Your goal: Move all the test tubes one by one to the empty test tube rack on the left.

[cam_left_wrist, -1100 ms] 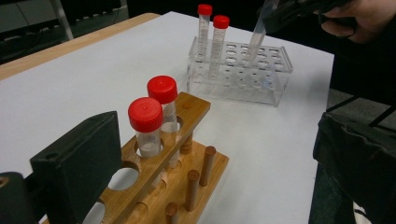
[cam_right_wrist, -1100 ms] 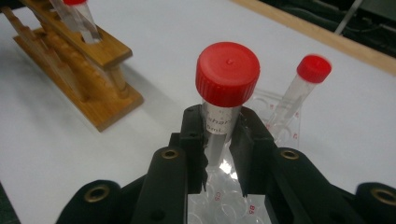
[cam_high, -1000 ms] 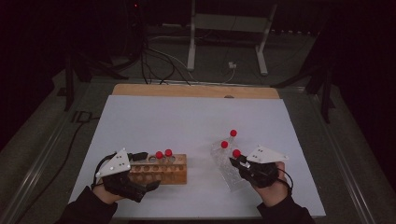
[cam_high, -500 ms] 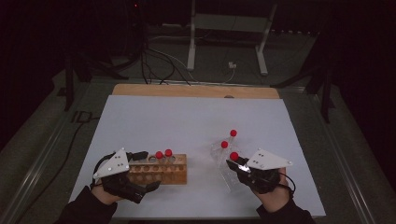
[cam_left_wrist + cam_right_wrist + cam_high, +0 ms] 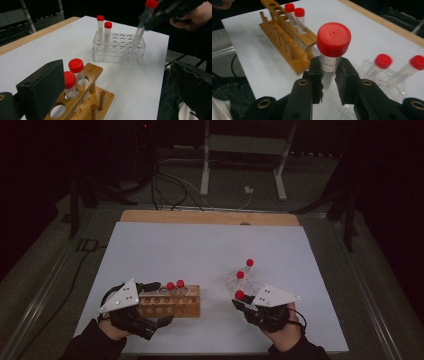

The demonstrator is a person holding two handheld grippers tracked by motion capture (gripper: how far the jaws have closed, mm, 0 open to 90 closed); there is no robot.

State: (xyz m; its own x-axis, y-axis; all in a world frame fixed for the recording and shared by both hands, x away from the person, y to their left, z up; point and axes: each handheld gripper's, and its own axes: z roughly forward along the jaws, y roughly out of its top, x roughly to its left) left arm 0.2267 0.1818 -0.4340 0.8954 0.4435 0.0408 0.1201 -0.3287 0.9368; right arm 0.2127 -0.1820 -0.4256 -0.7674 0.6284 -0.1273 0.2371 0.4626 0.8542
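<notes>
- Lifting one red-capped tube (image 5: 329, 67) just below its cap, the right tool (image 5: 329, 82) is clenched on it, jaws pressing either side of the label so the cap stays free; in the left gripper view the tube's lower end is still down among the holes of the clear rack (image 5: 119, 47).
- Two more capped tubes (image 5: 104, 35) stand upright at the far end of that clear rack — apparently waiting their turn.
- The wooden rack (image 5: 169, 302) sits near the front left of the white surface (image 5: 200, 250), already carrying two red-capped tubes (image 5: 175, 285) in neighbouring holes, with empty holes beside them.
- The left tool (image 5: 150, 312) straddles the wooden rack's left end, one jaw on each side, probably to steady it for the next tube; whether the jaws actually press the wood, I cannot tell.
- The held tube leans slightly — it looks like it is being drawn out for a move across to the wooden rack.
</notes>
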